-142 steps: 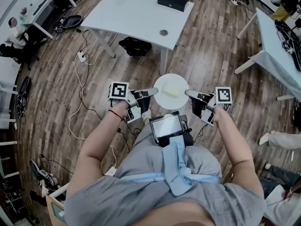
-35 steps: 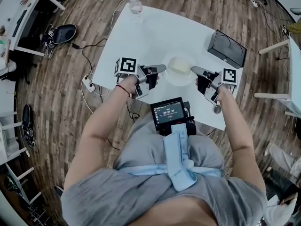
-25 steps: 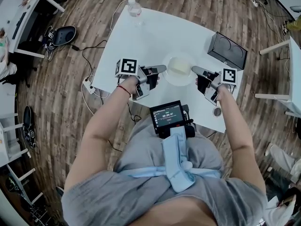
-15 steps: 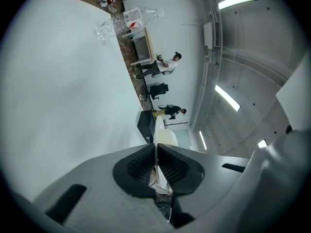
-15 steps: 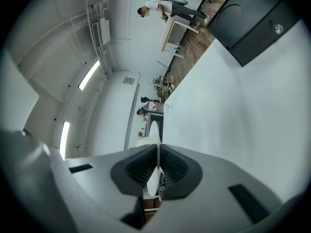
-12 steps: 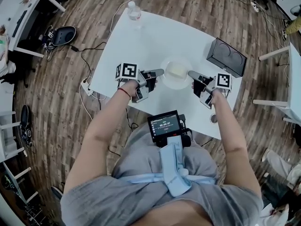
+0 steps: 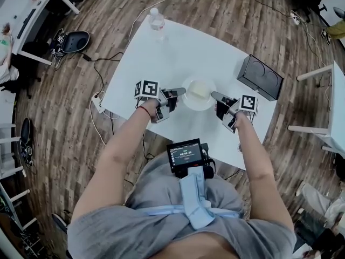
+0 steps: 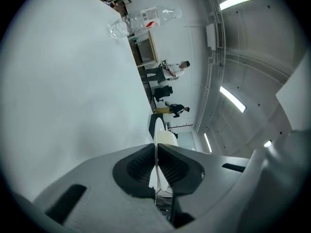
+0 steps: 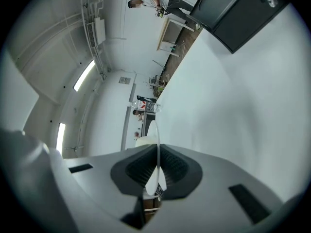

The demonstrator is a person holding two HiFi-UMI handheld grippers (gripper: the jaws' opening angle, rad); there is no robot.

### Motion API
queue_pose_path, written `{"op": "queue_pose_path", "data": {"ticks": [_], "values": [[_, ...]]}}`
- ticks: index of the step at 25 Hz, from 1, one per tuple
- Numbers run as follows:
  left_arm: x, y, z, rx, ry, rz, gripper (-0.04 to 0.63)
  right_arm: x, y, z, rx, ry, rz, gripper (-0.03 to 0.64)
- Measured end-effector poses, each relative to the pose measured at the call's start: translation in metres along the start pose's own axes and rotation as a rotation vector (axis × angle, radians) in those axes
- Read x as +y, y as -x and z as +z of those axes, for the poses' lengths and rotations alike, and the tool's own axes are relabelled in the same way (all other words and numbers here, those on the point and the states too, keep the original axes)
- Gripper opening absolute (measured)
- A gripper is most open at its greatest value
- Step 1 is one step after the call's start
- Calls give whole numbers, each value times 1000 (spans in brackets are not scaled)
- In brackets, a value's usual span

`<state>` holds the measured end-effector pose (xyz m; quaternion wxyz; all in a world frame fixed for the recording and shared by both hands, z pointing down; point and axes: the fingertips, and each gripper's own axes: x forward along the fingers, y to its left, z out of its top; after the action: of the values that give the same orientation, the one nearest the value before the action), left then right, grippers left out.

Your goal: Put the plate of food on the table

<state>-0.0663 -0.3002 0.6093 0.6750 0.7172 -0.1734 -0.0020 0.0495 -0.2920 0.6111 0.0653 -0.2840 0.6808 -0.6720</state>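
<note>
Presently a round white plate (image 7: 198,94) is being held over the white table (image 7: 183,47), toward the middle of the edge nearest the person; whether its underside is touching the tabletop cannot be told. A pale, cream-coloured block of food (image 7: 198,89) is being carried on the plate, and its kind cannot be made out. The plate's left rim is being pinched by the left gripper (image 7: 181,91) and its right rim by the right gripper (image 7: 214,95). In the left gripper view the plate (image 8: 156,154) is being seen edge-on as a thin white line, and the jaws of the left gripper (image 8: 156,168) are being pressed onto it from both sides. In the right gripper view the same thin rim (image 9: 157,144) is being clamped between the ribbed dark pads of the right gripper (image 9: 156,171). A clear plastic bottle (image 7: 157,20) is being shown at the table's far left corner; its label (image 8: 151,17) is red and white, but its print is too small to be read. A black box (image 7: 260,77) is being shown at the table's right edge, with no legible writing. Black-and-white square patterns, not words, are being displayed on each marker cube (image 7: 147,88).
</note>
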Motion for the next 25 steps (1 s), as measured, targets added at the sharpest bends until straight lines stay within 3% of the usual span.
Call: {"op": "queue_pose_path", "data": {"ticks": [25], "values": [[63, -11, -8, -15, 43, 59, 29, -58, -20, -8, 32, -25, -82, 37]]}}
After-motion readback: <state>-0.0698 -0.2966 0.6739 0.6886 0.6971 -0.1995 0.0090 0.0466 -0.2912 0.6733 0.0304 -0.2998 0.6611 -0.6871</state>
